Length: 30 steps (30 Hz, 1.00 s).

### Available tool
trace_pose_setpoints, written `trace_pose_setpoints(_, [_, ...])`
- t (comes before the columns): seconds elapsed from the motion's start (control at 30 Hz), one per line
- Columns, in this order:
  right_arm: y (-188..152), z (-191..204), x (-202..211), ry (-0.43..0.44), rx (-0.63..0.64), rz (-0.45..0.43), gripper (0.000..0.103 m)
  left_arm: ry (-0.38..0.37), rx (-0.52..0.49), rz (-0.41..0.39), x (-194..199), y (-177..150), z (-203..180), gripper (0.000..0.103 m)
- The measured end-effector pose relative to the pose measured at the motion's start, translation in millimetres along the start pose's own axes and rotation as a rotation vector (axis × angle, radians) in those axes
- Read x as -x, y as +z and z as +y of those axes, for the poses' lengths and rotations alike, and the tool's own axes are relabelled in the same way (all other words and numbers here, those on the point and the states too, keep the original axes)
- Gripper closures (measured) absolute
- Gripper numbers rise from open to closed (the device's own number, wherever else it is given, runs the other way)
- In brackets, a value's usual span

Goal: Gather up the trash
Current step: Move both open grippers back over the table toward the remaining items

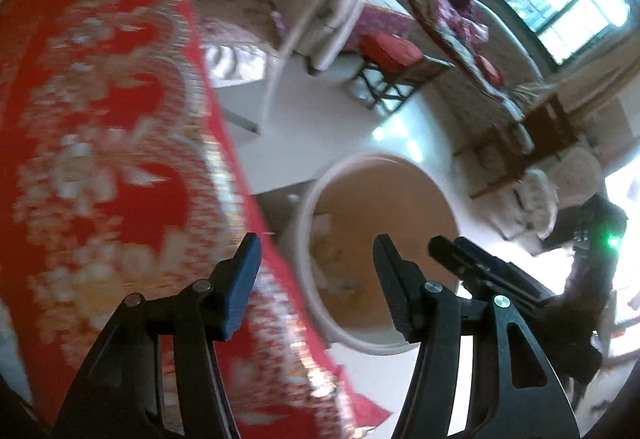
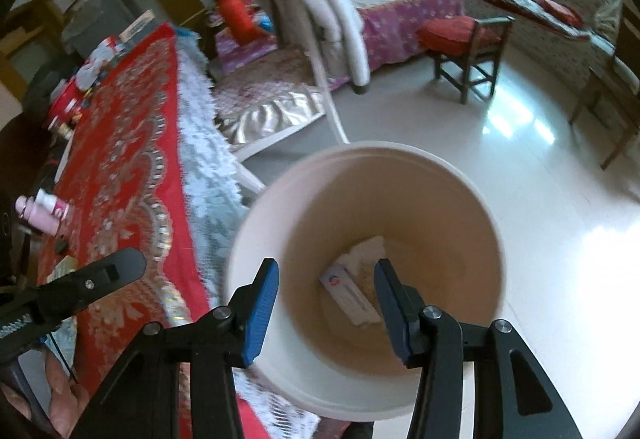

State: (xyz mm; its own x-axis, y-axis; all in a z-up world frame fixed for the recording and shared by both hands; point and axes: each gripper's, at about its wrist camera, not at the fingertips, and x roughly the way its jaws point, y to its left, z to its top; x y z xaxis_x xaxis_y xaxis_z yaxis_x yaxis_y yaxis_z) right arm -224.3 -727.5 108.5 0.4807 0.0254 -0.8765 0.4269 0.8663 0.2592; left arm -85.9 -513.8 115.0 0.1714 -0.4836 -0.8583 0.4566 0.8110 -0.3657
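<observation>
the right gripper [image 2: 326, 295] hangs over a white bucket [image 2: 256, 215], its blue-padded fingers [image 2: 262, 311] spread wide with nothing between them; down in the bucket's tan interior, at about 12 o'clock from the fingertips, lies the trash: a flat white wrapper with a red and blue mark [image 2: 352, 297] and a crumpled white tissue [image 2: 368, 249] touching its far side; at 9 o'clock from the bucket a table under a red patterned cloth [image 2: 132, 167] with a white lace edge [image 2: 208, 167] carries a pink bottle [image 2: 42, 213] lying near the left border and small clutter at its far end, too blurred to name; the tip of the left gripper shows black at 8 o'clock.

from the left wrist view, the left gripper [image 1: 316, 275] is also spread wide and empty, one finger over the red cloth [image 1: 100, 119], the other over the bucket [image 1: 308, 239], which stands on the pale glossy floor [image 1: 360, 135] just beside the table; pale scraps lie in its bottom, blurred; the right gripper enters at 3 o'clock.

farther off, at 1 o'clock, a wooden chair with a red cushion [image 2: 460, 35] stands before a bed with a purple floral cover [image 2: 404, 19].
</observation>
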Motion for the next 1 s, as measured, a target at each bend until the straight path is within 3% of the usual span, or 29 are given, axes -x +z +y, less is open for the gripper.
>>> trace_pose_setpoints(0.3, [5.8, 88.8, -12.9, 0.104, 0.160, 0.030, 0.055, 0.185, 0.066, -0.082, 62.3, -16.9, 82.7, 0.046])
trace_pose_setpoints(0.7, [-22.6, 238.9, -50.5, 0.271, 0.389, 0.133, 0.055, 0.378, 0.213, -0.185, 156.6, -57.1, 193.8, 0.046])
trace_pose_setpoints(1.0, [-44.9, 320.4, -58.5, 0.327, 0.501, 0.152, 0.054, 0.454, 0.331, -0.217, 197.1, -85.2, 263.7, 0.046])
